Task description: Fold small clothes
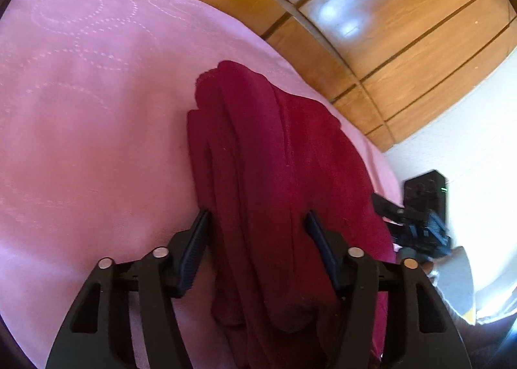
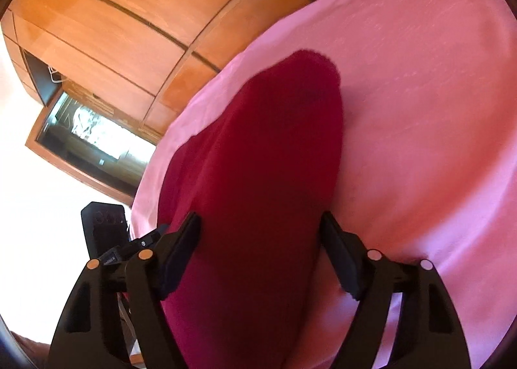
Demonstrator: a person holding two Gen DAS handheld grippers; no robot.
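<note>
Lying bunched in long folds on the pink bedspread (image 1: 80,110), the dark red garment (image 1: 258,149) ran lengthwise away from both cameras. Going left to right in the left wrist view: bare pink cloth w/ a faint dotted-ring pattern, then the left gripper (image 1: 257,223) — jaws apart, one finger each side of the garment's near end, cloth passing between them and draping down below. The left pad sat just beside the fabric edge; couldn't tell if the right pad touched it. No squeeze visible. Further right, past the bed edge, the other gripper's black body showed against a white wall (image 1: 468,130), blurred. Wooden wardrobe panels (image 1: 387,46) curved across the top.

Right wrist view, left to right: white wall, a wood-framed mirror (image 2: 93,136), the other gripper's black housing low at left, then the right gripper (image 2: 260,227) — fingers spread wide around the garment, which filled the gap and hung toward the lens. Whether the pads actually pressed it couldn't be told. Pink bedspread filled the right side
</note>
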